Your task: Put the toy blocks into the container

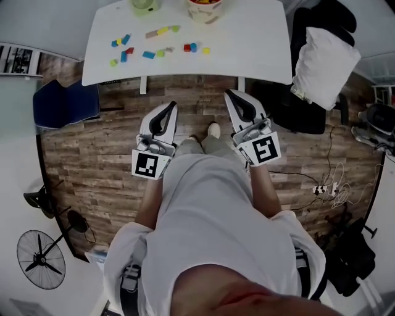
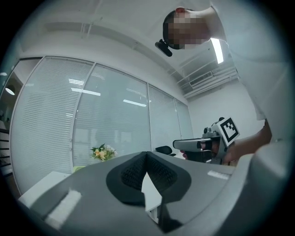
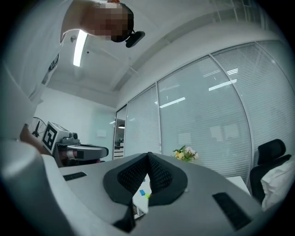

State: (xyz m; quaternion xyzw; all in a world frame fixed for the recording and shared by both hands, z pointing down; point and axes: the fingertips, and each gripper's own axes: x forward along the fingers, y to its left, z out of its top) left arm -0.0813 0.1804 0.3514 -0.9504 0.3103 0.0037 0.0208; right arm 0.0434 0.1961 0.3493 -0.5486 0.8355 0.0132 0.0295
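In the head view a person in a white shirt stands on a wooden floor (image 1: 92, 148) in front of a white table (image 1: 247, 49), which lies across the top of the frame. The left gripper (image 1: 170, 108) and the right gripper (image 1: 233, 97) are both held level before the body. They point to the table edge, but they are not over it.

The left gripper is closed. In its own view the two dark pads meet at their tips and nothing is between them. The right gripper is closed too. Its pads touch at the top in the same way, and it holds nothing. Through the small gap under these pads a blue and a green block can be seen far behind, on the table.

The blocks (image 1: 159, 32) lie scattered on the left half of the table, in the upper left of the frame. They are blue, green, yellow, red and one brown, most of them apart from each other. The container (image 1: 205, 9) stands at the far edge of the table, at the top centre, to the right of the blocks. Something red and yellow shows inside it.

At the left a blue chair (image 1: 62, 105) stands beside the table. At the right a white pillow (image 1: 324, 62) rests on a black chair (image 1: 308, 105). A fan (image 1: 40, 259) is at the lower left. In the left gripper view, flowers (image 2: 102, 152) stand before a glass wall.
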